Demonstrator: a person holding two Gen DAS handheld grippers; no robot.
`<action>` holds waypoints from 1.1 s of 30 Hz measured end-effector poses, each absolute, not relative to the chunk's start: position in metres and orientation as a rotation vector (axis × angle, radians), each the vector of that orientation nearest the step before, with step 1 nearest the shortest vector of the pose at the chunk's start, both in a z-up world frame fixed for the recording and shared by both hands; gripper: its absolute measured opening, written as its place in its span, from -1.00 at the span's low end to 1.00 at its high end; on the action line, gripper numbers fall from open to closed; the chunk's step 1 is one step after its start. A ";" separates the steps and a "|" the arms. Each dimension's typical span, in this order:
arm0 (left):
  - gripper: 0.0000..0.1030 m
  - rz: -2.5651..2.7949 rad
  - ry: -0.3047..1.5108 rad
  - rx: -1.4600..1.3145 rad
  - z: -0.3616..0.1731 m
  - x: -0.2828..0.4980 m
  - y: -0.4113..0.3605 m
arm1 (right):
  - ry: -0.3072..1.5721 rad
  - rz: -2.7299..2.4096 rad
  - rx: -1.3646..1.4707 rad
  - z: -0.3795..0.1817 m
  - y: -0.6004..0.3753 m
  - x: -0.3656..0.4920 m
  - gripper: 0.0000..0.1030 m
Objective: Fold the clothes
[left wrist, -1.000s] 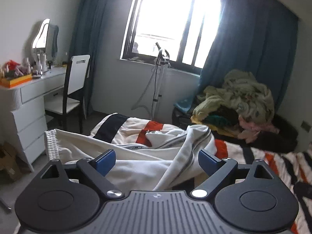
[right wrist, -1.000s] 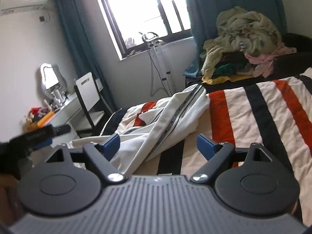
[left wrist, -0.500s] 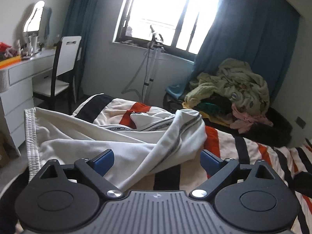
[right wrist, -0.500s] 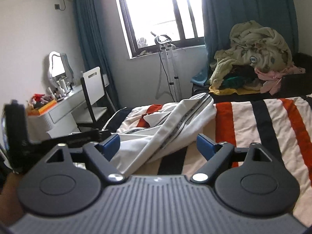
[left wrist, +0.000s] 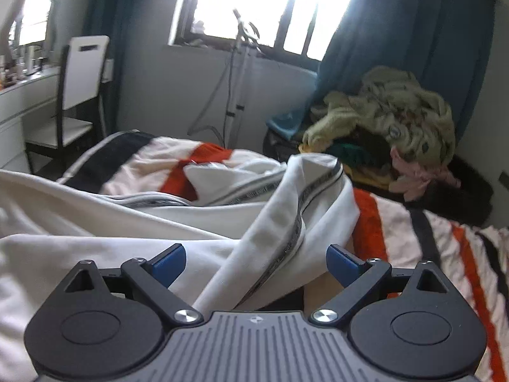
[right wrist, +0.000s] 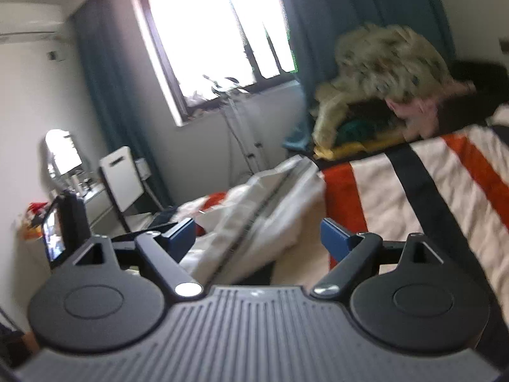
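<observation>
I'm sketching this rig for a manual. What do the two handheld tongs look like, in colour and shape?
Both match. The left tongs and right tongs each have a grey ribbed body with a small emblem at its front edge, flanked by two black rounded housings with a circular disc and a triangular cut-out. Black link arms pivot on silver screws and end in blue pads. No cables or sleeves show.

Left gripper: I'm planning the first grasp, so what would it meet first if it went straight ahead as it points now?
Most likely the white garment crumpled on the striped bedspread. Its trimmed fold runs between the open fingers of the left gripper; depth is uncertain.
</observation>
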State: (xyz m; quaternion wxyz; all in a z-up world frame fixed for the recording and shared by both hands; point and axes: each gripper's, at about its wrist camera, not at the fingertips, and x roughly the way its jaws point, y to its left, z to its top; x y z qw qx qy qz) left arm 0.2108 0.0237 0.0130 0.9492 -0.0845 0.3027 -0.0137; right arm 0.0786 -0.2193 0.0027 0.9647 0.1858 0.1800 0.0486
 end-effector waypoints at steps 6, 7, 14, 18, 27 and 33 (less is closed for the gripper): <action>0.81 -0.015 0.609 -0.074 -0.030 0.315 -0.005 | 0.334 -0.011 0.299 -0.045 -0.238 0.113 0.69; 0.77 -0.023 0.614 -0.065 -0.034 0.332 -0.009 | 0.316 -0.041 0.280 -0.055 -0.242 0.120 0.68; 0.31 -0.080 0.665 -0.055 -0.061 0.415 -0.040 | 0.371 -0.120 0.355 -0.110 -0.266 0.191 0.68; -0.83 -0.119 0.675 -0.106 -0.077 0.412 -0.049 | 0.407 -0.068 0.343 -0.122 -0.257 0.209 0.68; -0.93 -0.281 0.427 0.003 -0.029 0.270 -0.076 | 0.392 -0.154 0.383 -0.119 -0.280 0.201 0.68; -0.92 -0.336 0.481 -0.053 -0.043 0.178 -0.070 | 0.332 -0.153 0.370 -0.095 -0.285 0.177 0.68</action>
